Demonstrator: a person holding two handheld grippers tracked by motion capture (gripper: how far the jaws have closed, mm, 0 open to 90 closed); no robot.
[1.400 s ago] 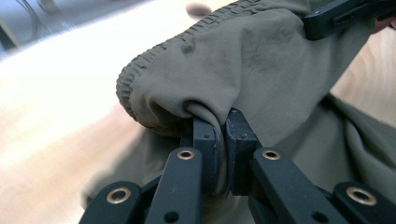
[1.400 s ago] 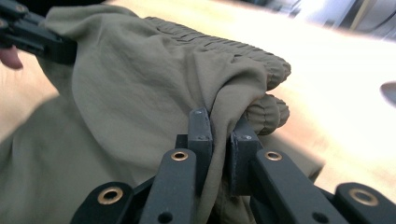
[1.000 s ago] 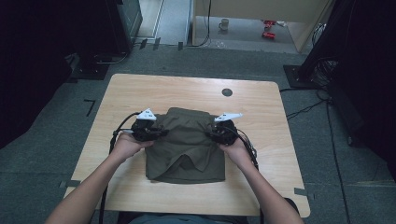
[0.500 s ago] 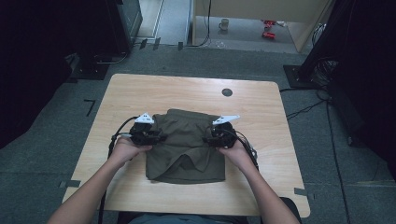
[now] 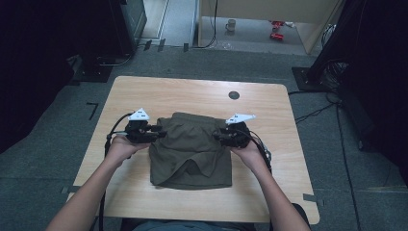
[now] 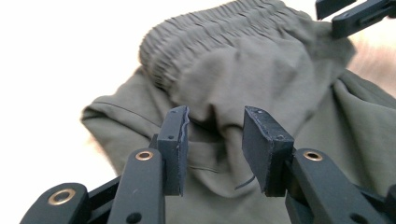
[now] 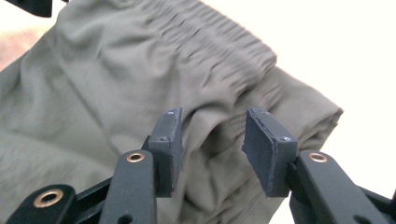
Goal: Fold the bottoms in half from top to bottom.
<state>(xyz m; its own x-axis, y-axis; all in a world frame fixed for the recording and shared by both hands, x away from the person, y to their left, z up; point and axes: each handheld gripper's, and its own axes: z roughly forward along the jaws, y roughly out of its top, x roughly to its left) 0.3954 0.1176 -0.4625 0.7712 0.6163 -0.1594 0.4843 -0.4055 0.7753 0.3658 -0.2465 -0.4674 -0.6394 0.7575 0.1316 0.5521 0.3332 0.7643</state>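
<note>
Olive green shorts (image 5: pixel 190 149) lie folded on the wooden table (image 5: pixel 192 96), elastic waistband at the far edge. My left gripper (image 5: pixel 161 133) is at their left side and my right gripper (image 5: pixel 217 137) at their right side, both pointing inward. In the left gripper view the jaws (image 6: pixel 215 119) stand apart, having just been opening; a loose fold of the shorts (image 6: pixel 243 70) bulges between them, unpinched. The right gripper's jaws (image 7: pixel 212 119) opened and have just been closing slightly; they are still apart, with rumpled cloth of the shorts (image 7: pixel 116 70) between them.
A small black round hole (image 5: pixel 234 95) sits in the table's far part. Bare wood surrounds the shorts on all sides. On the floor beyond stand a mug (image 5: pixel 231 24) and red objects (image 5: pixel 276 29). Dark equipment flanks the table.
My left hand has drawn a little to the left, off the shorts' edge. The right hand has stayed put. The shorts lie as before.
</note>
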